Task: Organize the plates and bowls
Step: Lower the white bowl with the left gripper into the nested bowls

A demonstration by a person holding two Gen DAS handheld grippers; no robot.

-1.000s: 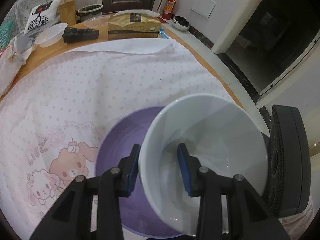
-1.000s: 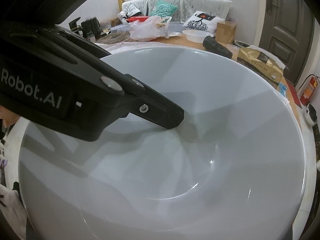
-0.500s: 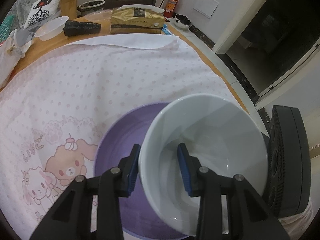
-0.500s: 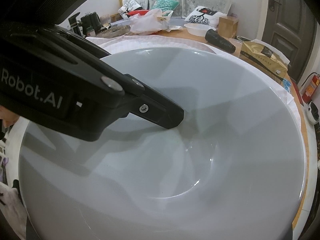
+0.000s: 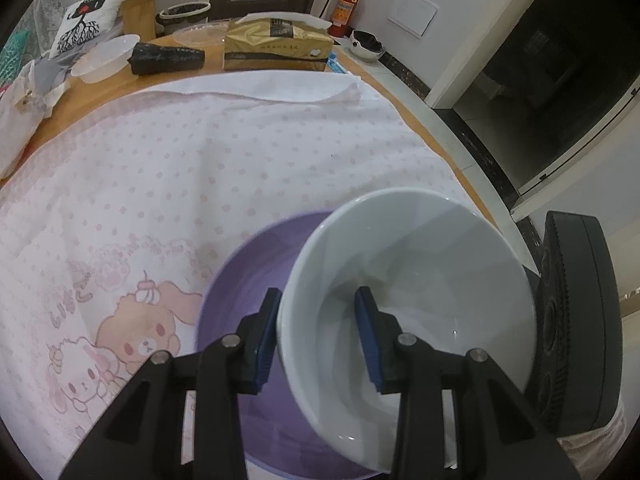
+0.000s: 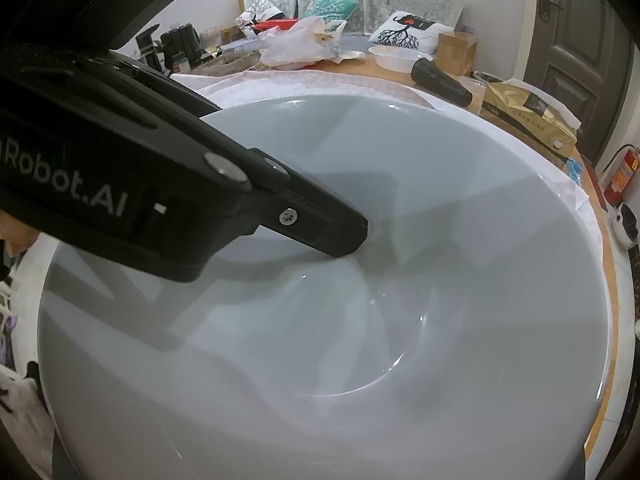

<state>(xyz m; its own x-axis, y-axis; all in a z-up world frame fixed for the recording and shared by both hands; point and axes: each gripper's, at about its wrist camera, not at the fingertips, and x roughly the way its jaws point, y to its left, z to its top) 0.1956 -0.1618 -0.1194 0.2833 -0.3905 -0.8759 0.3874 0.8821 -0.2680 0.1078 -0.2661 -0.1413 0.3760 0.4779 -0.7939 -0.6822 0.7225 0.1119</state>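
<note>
white bowl (image 5: pixel 420 272), near the table's (image 5: pixel 448 148) right edge, over a purple plate (image 5: pixel 240 276) on the dotted cloth (image 5: pixel 200 152). left gripper (image 5: pixel 316 336) clamped on its near rim, one pad inside, one outside. right gripper: own jaws seemingly hidden, state unclear.

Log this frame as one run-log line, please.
left gripper: straddling rim of white bowl | bowl: over purple plate | right gripper: own fingers unseen | cloth: bare beyond
</note>
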